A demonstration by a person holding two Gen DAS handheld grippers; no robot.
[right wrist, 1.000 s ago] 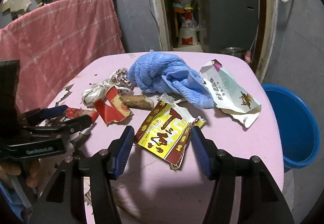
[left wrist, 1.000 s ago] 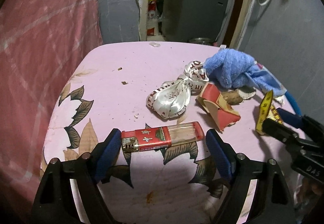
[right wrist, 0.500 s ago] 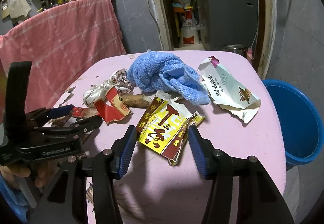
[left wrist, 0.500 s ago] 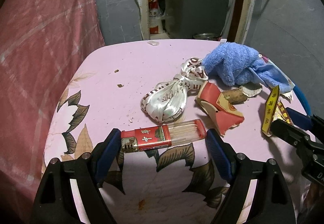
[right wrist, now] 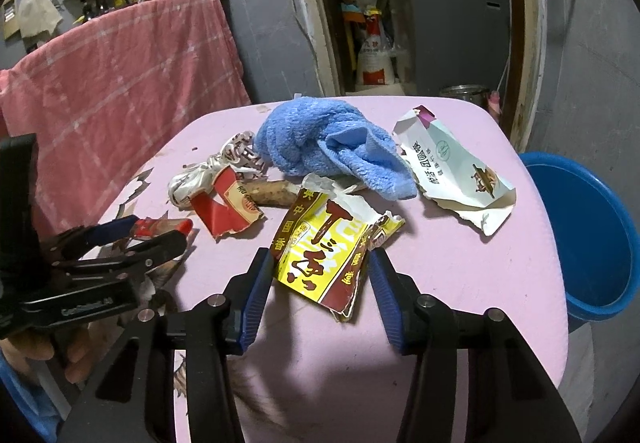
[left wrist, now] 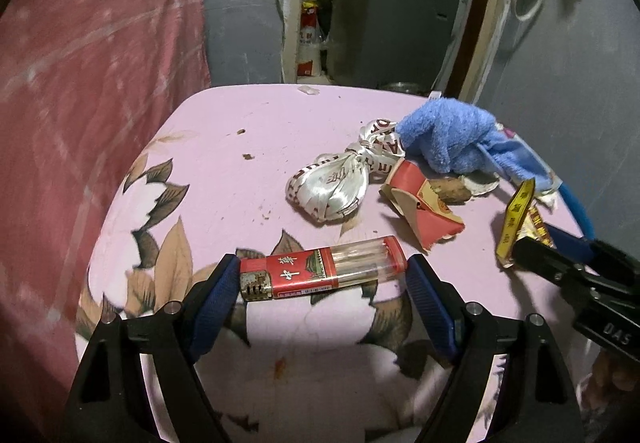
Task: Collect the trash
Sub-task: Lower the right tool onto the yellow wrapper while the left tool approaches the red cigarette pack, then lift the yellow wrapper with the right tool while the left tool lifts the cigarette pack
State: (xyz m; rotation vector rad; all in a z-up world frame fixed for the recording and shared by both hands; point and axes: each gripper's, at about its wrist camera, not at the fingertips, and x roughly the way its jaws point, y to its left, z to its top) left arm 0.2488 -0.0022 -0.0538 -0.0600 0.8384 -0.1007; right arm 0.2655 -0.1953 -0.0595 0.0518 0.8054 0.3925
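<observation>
Your left gripper [left wrist: 323,277] is spread wide around the red-labelled clear plastic tube [left wrist: 322,273] lying crosswise on the pink flowered tablecloth [left wrist: 240,179]; both blue pads [left wrist: 218,285] sit at the tube's ends, and actual contact is hard to judge. Your right gripper [right wrist: 316,283] is also wide apart, straddling the near end of the torn yellow-and-brown snack wrapper [right wrist: 320,251], pads just beside its edges. A blue plastic basin [right wrist: 592,239] stands beside the table's right edge.

Left gripper [left wrist: 322,277] jaws apparently touching; right gripper [right wrist: 320,285] spread.
</observation>
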